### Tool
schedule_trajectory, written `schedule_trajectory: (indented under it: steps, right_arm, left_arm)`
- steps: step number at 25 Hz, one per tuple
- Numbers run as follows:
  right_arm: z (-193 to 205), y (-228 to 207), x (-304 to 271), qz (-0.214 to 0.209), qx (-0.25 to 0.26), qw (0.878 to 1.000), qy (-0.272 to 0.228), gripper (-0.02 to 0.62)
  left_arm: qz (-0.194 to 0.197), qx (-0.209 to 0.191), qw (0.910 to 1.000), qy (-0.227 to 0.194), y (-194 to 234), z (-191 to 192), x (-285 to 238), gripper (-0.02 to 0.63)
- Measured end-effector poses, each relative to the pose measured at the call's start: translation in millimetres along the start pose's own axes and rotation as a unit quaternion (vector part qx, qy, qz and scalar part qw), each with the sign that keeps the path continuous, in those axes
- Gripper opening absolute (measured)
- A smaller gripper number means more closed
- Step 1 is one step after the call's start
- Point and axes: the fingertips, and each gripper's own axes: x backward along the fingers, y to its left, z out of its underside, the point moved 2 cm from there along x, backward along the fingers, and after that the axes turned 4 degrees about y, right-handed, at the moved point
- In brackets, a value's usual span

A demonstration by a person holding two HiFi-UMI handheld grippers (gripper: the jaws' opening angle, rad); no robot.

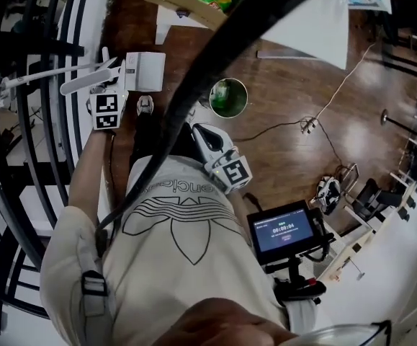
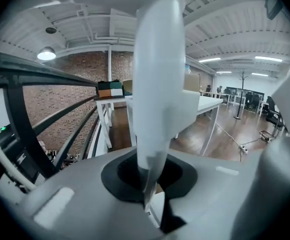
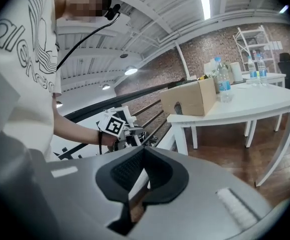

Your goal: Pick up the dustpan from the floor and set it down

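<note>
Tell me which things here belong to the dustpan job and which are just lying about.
Job: dustpan; left gripper, shut on its handle.
Lying about: round bin; power strip; cardboard box; water bottles.

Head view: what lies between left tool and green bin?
A shoe and a black cable, between left tool and green bin, in the head view.

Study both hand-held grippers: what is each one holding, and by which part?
The left hand-held gripper is shut on the narrow end of the white dustpan handle. The right hand-held gripper holds nothing.
</note>
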Motion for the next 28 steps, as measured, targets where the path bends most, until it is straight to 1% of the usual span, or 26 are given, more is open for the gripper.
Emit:
schedule_trajectory:
  steps: [4, 8, 11, 13, 15, 20, 23, 26, 28]
  right_arm:
    - [-24, -19, 2, 0.003, 0.018, 0.998, -0.057, 0.002]
    - [-49, -23, 3, -0.007, 0.036, 0.994, -0.100, 0.002]
    - [-59, -29, -9, -0.020, 0.042, 0.992, -0.116, 0.002]
    - [-66, -30, -16, -0.027, 0.042, 0.992, -0.118, 0.002]
    - [-65, -32, -20, -0.032, 0.048, 0.991, -0.119, 0.002]
    - [-66, -30, -21, -0.042, 0.055, 0.989, -0.127, 0.002]
    - [-68, -28, -20, -0.041, 0.051, 0.990, -0.123, 0.002]
    - [-58, -33, -19, -0.034, 0.044, 0.992, -0.115, 0.002]
    - [-56, -36, -16, -0.026, 0.040, 0.993, -0.111, 0.002]
  left_arm:
    - [-0.026, 0.016, 0.9995, -0.009, -3, -34, 25, 0.051]
    - [-0.043, 0.028, 0.9987, 0.003, -6, -49, 44, 0.046]
    - [-0.034, 0.030, 0.9990, 0.002, -9, -56, 45, 0.051]
    - [-0.028, 0.020, 0.9994, -0.007, -13, -63, 46, 0.051]
    - [-0.024, 0.008, 0.9996, -0.010, -18, -66, 48, 0.050]
    - [-0.017, -0.005, 0.9998, 0.008, -28, -58, 50, 0.049]
    - [-0.017, -0.009, 0.9997, 0.016, -28, -49, 43, 0.049]
    - [-0.013, 0.002, 0.9989, 0.044, -26, -26, 30, 0.049]
    - [-0.016, 0.009, 0.9984, 0.054, -21, -17, 24, 0.049]
